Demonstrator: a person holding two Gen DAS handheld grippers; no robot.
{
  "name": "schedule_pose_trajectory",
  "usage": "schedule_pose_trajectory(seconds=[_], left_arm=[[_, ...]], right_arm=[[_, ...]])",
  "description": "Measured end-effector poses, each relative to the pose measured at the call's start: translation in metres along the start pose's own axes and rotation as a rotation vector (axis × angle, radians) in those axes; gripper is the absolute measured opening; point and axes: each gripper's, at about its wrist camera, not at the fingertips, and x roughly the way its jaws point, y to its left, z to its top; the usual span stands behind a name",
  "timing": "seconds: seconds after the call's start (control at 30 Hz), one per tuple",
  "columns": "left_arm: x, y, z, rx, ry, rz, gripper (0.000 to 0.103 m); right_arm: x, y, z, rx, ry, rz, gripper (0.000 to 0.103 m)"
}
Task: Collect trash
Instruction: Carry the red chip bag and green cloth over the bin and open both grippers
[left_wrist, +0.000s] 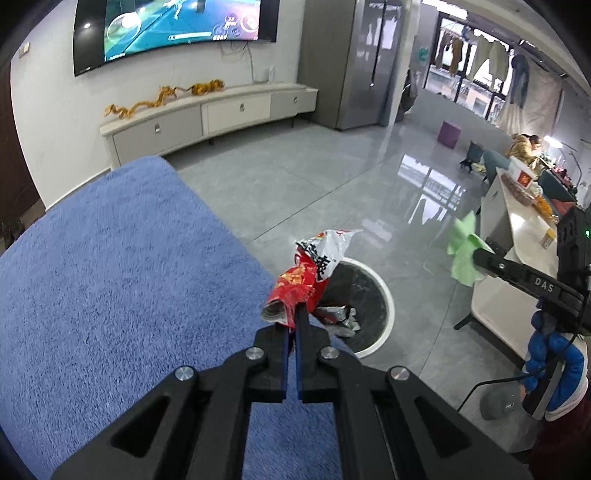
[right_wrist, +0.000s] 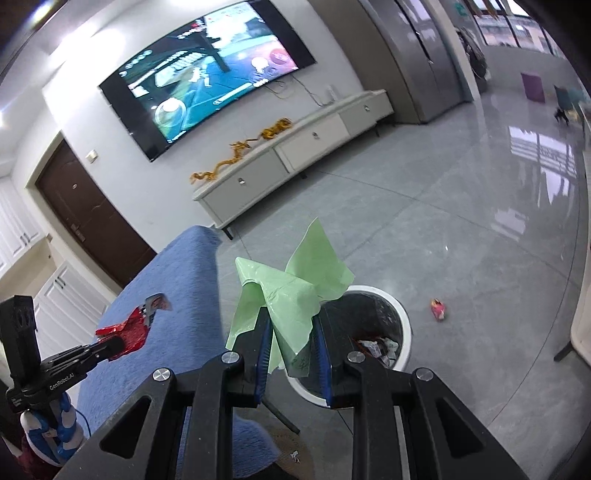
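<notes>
**Both grippers loaded up over the bin**

A crumpled red snack wrapper (left_wrist: 308, 280) is pinched in the left gripper (left_wrist: 293, 321), with the jaws brought nearly together on its lower end. The wrapper is held up in the air, right at the corner of the fuzzy blue surface (left_wrist: 110, 277) and just over the near rim of the trash can (left_wrist: 384, 314). From the right wrist view the same wrapper (right_wrist: 127, 330) can be seen sticking out of the left gripper (right_wrist: 110, 345) above the blue cover.

A green plastic sheet (right_wrist: 291, 291) is clamped in the right gripper (right_wrist: 290, 343); the jaws are kept a fair bit apart by the bunched plastic between the blue pads (right_wrist: 263, 354). The sheet is also held in the air, beside and slightly over the can's white rim (right_wrist: 404, 325). Some silvery and red wrappers (right_wrist: 380, 347) are already lying inside the can.

One more small red-and-yellow wrapper (right_wrist: 437, 309) is left on the grey tile floor (right_wrist: 461, 229), just to the right of the can, not touching it. A TV (right_wrist: 207, 77) and a low white cabinet (right_wrist: 295, 147) are seen on the far wall.
</notes>
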Motion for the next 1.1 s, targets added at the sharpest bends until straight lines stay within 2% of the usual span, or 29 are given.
schedule_pose_trajectory(seconds=[0.17, 0.53, 0.73, 1.07, 1.1], left_arm=[[0.029, -0.005, 0.012, 0.012, 0.049, -0.019, 0.002], [0.11, -0.035, 0.04, 0.069, 0.165, -0.116, 0.002], [0.143, -0.046, 0.053, 0.092, 0.185, -0.116, 0.003], [0.178, -0.048, 0.069, 0.023, 0.225, -0.188, 0.004], [0.18, -0.048, 0.071, 0.012, 0.23, -0.202, 0.006]], right_arm=[[0.019, -0.023, 0.002, 0.035, 0.033, -0.041, 0.021], [0.107, -0.048, -0.002, 0.098, 0.187, -0.063, 0.022], [0.14, -0.047, -0.003, 0.082, 0.242, -0.101, 0.022], [0.167, -0.044, -0.003, 0.073, 0.278, -0.162, 0.026], [0.169, -0.044, -0.003, 0.074, 0.283, -0.172, 0.033]])
